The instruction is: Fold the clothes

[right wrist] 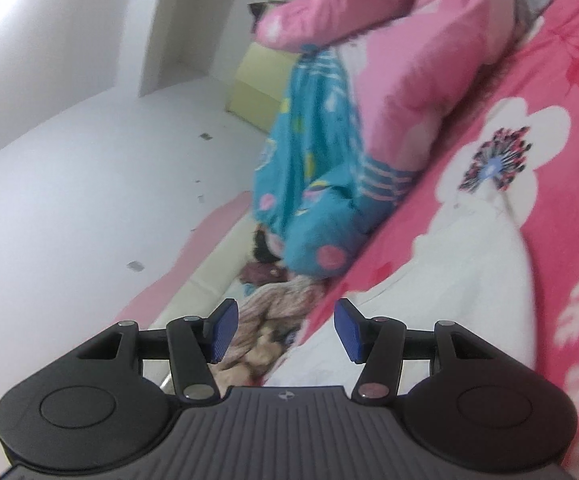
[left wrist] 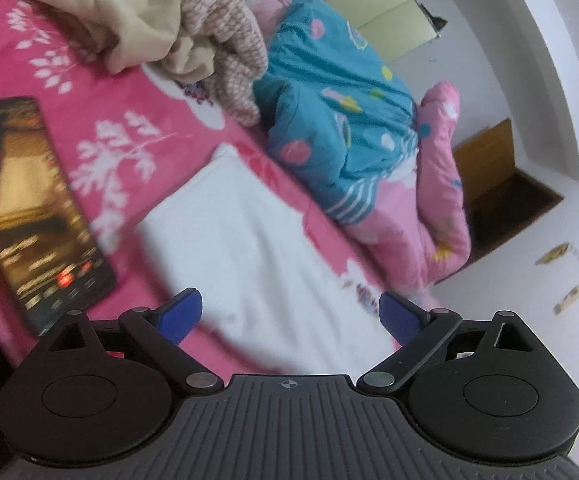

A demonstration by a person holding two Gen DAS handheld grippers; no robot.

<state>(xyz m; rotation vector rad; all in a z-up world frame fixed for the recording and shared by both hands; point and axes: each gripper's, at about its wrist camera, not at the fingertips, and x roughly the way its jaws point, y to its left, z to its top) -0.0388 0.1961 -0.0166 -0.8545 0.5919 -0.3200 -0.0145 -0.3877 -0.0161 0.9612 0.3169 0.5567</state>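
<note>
A white folded garment (left wrist: 257, 248) lies flat on the pink flowered bed cover (left wrist: 101, 120). My left gripper (left wrist: 291, 316) is open and empty, just above its near end. In the right wrist view the white garment (right wrist: 461, 264) lies on the bed cover (right wrist: 549, 92) to the right. My right gripper (right wrist: 285, 330) is open and empty, over the garment's edge. A heap of beige and knitted pink clothes (left wrist: 161, 20) lies at the far side of the bed, and also shows in the right wrist view (right wrist: 273, 312).
A phone (left wrist: 29, 208) with a lit screen lies on the bed at the left. A teal and pink quilt (left wrist: 349, 120) covers a person lying along the bed's far edge, and it shows in the right wrist view (right wrist: 321, 168). White walls (right wrist: 69, 160) stand behind.
</note>
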